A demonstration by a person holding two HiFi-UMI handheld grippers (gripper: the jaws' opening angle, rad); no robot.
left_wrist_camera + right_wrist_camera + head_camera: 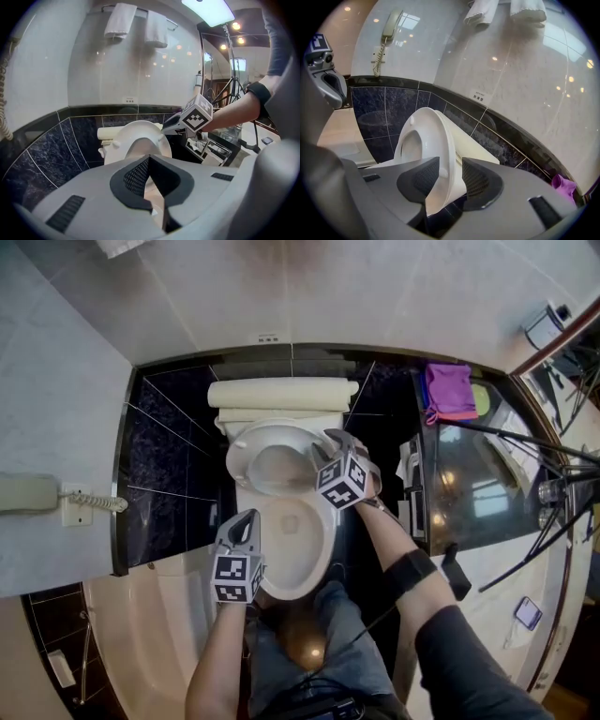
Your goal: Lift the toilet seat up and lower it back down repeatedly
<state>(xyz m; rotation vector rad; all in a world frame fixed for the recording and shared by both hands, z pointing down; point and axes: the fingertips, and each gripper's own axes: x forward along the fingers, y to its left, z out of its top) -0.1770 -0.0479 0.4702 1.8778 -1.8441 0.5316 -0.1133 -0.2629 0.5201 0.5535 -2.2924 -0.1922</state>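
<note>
In the head view the seat (242,457) stands part-raised over the bowl (323,549), with the lid (281,392) upright behind it at the wall. The right hand-held gripper (330,444) is at the seat's right rim. The left hand-held gripper (246,521) sits low by the bowl's front left, apart from the seat.

In the left gripper view its jaws meet at the tips with nothing between them, and the tilted seat lies well ahead.

In the right gripper view the jaws are partly open astride the seat's rim, and the pads appear to press both faces — a pinch on the rim.

To do this well, I judge the grip should follow the hinge's arc, with the wrist rolling so the pads lie flat, and slow near the bowl to avoid a slap.

Room is tight: the lid is just behind, a dark surface (459,474) is near the right arm, and a tub (141,634) is on the left — the open space lies toward the person.
</note>
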